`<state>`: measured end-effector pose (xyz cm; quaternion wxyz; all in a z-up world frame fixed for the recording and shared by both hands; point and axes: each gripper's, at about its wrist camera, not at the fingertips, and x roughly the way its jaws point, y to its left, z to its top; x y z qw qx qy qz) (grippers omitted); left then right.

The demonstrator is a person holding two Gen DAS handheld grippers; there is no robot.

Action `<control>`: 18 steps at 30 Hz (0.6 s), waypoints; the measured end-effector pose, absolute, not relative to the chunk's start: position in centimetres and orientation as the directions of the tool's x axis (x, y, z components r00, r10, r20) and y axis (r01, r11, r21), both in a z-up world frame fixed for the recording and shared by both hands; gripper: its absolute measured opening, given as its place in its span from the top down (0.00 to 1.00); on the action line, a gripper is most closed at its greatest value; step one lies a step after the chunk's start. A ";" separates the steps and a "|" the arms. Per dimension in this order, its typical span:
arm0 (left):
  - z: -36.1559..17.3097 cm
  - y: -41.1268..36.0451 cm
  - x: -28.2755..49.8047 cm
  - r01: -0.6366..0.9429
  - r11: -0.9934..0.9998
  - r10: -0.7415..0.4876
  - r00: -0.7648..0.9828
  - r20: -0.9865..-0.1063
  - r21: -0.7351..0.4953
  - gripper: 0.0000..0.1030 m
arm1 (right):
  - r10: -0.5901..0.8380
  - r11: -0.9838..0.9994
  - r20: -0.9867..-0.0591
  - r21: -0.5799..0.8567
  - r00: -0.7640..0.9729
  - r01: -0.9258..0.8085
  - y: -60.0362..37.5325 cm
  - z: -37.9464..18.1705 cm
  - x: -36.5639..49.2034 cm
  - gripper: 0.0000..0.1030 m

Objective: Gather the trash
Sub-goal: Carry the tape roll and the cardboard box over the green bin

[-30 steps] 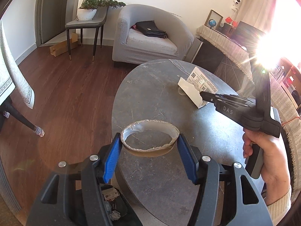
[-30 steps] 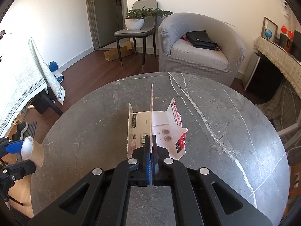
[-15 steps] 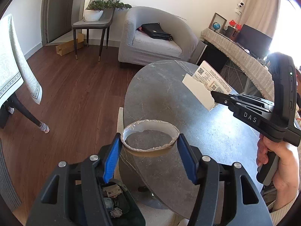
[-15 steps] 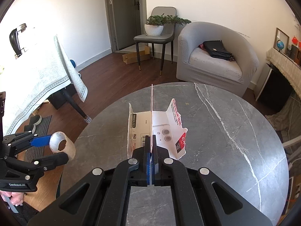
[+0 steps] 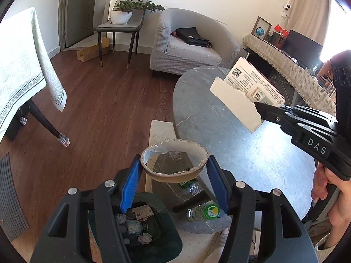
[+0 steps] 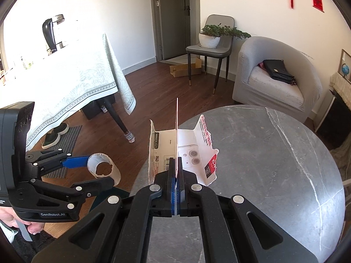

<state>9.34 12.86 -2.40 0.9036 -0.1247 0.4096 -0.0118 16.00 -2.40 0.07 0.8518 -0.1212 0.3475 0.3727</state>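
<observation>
The left gripper clamps a cardboard tube level above, seemingly, the bin. The right gripper pinches a torn box upright over the desk edge.

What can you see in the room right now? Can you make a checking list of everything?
Surface: round grey marble table, bare where visible.
Job's things: cardboard tape ring in the left gripper; torn white box in the right gripper; dark green bin on the floor below, trash already inside.
Clutter: plastic bottles under the table.
Grippers: both shut on their items, held in the air.
Cables: nothing seen.
Surroundings: grey armchair with black bag, chair with potted plant, clothed table.
</observation>
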 end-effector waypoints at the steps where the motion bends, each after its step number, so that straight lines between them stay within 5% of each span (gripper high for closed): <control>1: -2.6 13.1 9.0 -0.085 0.969 -0.120 0.660 -0.741 -0.233 0.39 | 0.557 0.684 -0.684 0.056 0.471 -0.727 -1.9 0.0 15.7 1.00; 18: -8.0 18.8 4.7 -0.189 0.951 -0.100 0.559 -0.823 -0.244 0.39 | 0.571 0.560 -0.744 0.043 0.347 -0.828 4.6 -2.6 9.9 1.00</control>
